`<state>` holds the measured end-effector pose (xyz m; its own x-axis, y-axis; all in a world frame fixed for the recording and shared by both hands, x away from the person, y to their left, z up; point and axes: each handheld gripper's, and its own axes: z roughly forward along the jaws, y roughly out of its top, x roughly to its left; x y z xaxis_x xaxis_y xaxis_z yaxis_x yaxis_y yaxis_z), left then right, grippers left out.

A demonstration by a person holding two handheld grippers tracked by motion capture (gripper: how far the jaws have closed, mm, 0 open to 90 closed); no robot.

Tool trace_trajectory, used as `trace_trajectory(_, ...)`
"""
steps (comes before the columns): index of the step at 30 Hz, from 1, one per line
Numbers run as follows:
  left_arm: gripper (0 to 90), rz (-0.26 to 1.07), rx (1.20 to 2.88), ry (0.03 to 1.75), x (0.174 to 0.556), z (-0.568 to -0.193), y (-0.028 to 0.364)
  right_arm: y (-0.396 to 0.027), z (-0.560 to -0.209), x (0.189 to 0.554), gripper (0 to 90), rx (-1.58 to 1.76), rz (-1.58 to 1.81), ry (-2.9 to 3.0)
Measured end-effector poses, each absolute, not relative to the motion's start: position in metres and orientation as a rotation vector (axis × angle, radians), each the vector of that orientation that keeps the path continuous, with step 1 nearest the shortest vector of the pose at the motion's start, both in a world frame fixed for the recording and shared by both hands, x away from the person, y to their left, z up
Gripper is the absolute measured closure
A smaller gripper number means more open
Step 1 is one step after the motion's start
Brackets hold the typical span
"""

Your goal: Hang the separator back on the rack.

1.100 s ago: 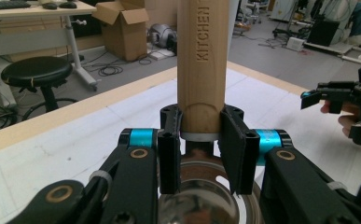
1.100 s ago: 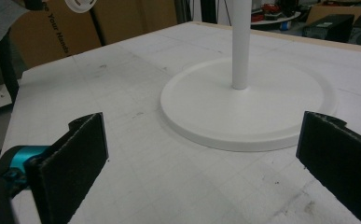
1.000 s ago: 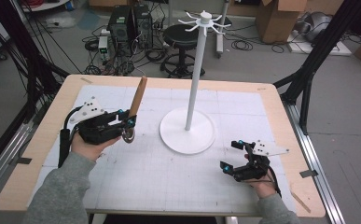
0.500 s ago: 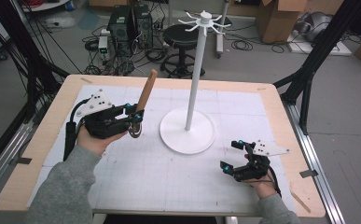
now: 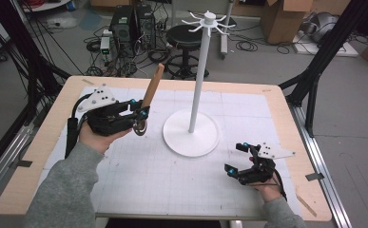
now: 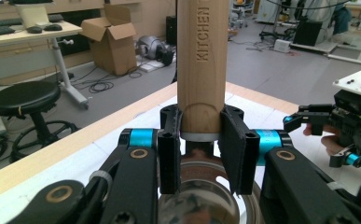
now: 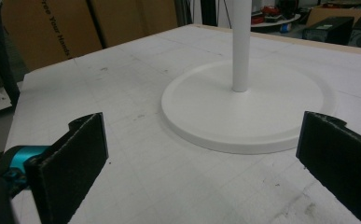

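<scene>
A kitchen utensil with a long wooden handle (image 5: pixel 152 87) and a round metal head (image 5: pixel 140 127) hangs above the left half of the table, handle pointing up and away. My left gripper (image 5: pixel 141 114) is shut on the handle's lower end just above the metal head; in the left gripper view both pads (image 6: pixel 236 149) press on the handle (image 6: pixel 201 56). A white hook stand (image 5: pixel 191 135) rises from a round base at the table's middle, just right of the utensil. My right gripper (image 5: pixel 237 158) rests near the front right, open with nothing between its fingers, facing the stand's base (image 7: pixel 262 116).
A white gridded mat (image 5: pixel 162 180) covers the wooden table (image 5: pixel 34 156). The stand's hook crown (image 5: pixel 209 21) sits high above the table. A black stool (image 5: pixel 185 38) and computer cases stand on the floor beyond the far edge. Black frame posts flank both sides.
My left gripper has risen and moved right toward the stand with the utensil in it. The right gripper has stayed where it was.
</scene>
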<state>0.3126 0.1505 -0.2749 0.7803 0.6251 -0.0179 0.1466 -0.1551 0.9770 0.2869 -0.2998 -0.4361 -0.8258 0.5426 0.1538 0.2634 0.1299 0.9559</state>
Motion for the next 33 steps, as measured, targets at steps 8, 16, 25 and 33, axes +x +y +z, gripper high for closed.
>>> trace_trajectory(8, 69.5, 0.415, 1.694, 0.558, 0.318, -0.270, 0.150, -0.300, -0.436, 0.287, 1.2, 0.792, 1.760, 2.174)
trace_trajectory(16, 69.5, 0.410, 1.730, 0.530, 0.322, -0.260, 0.145, -0.300, -0.436, 0.287, 1.2, 0.793, 1.766, 2.173)
trace_trajectory(25, 69.5, 0.427, 1.739, 0.489, 0.320, -0.237, 0.144, -0.300, -0.435, 0.286, 1.2, 0.796, 1.766, 2.172)
trace_trajectory(33, 69.5, 0.425, 1.757, 0.468, 0.323, -0.229, 0.137, -0.300, -0.436, 0.287, 1.2, 0.791, 1.759, 2.169)
